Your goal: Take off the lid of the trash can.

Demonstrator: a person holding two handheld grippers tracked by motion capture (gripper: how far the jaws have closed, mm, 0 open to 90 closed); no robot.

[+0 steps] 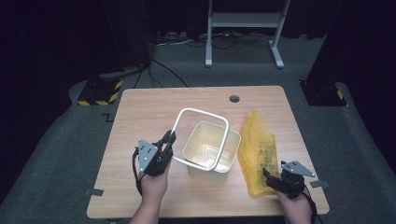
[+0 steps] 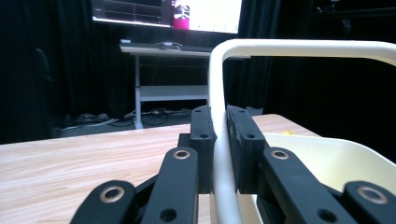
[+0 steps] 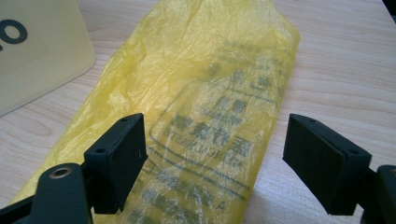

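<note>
Held up off the bin (image 1: 211, 150): white ring (image 1: 201, 136), a rounded-square plastic frame, smooth and thin, tilted over the bin mouth near the table (image 1: 140, 121) centre. Pinched at its left side by the left gripper (image 1: 167, 140), jaws closed tight on the rail. Seen close in the left gripper view: ring (image 2: 219, 140) rising between the black pads, cream bin wall (image 2: 327, 154) beyond. Cream bin, square, glossy, open-topped. Just right of it, toward the right edge: yellow bag (image 1: 256, 149), flat, crinkled thin film. Shown in the right gripper view and not from above: dark print on the bag (image 3: 205, 107). Right gripper (image 3: 215, 158) over the bag's near end, jaws spread wide, gripping nothing.
</note>
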